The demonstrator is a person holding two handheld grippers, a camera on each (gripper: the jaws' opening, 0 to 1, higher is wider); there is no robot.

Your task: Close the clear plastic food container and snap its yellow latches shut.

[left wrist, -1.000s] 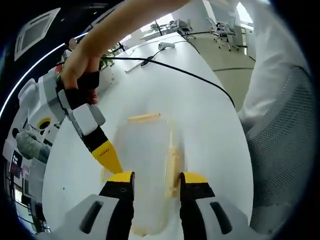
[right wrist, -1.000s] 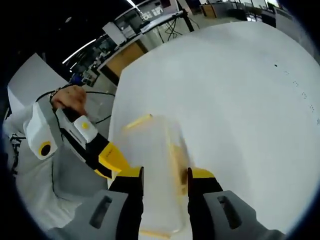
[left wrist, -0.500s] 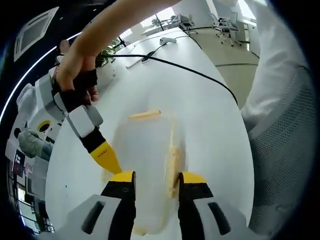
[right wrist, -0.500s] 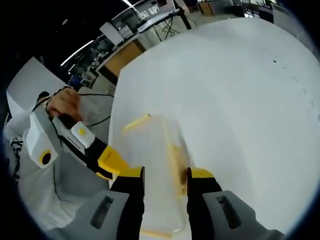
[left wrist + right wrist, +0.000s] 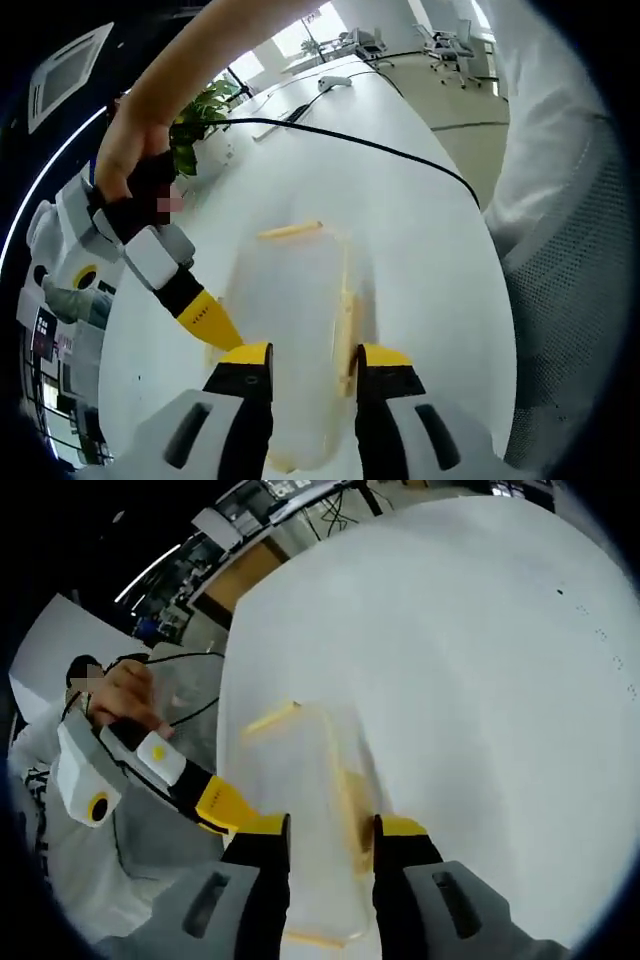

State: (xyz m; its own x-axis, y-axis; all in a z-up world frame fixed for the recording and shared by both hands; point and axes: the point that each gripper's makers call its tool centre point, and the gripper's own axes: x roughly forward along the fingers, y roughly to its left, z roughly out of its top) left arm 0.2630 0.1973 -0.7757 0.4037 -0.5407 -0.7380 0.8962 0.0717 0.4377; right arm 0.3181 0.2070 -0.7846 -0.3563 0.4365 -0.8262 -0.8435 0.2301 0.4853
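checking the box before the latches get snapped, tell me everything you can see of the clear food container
The clear food container is a rectangular box of frosted, see-through plastic lying flat on the white table, lid on as far as can be told. Yellow latches show along its edges: one at the far short end, one down the long side. The left hand-held gripper has its open jaws over the near end, and the right hand-held gripper straddles it likewise. Whether the jaws touch it cannot be told.
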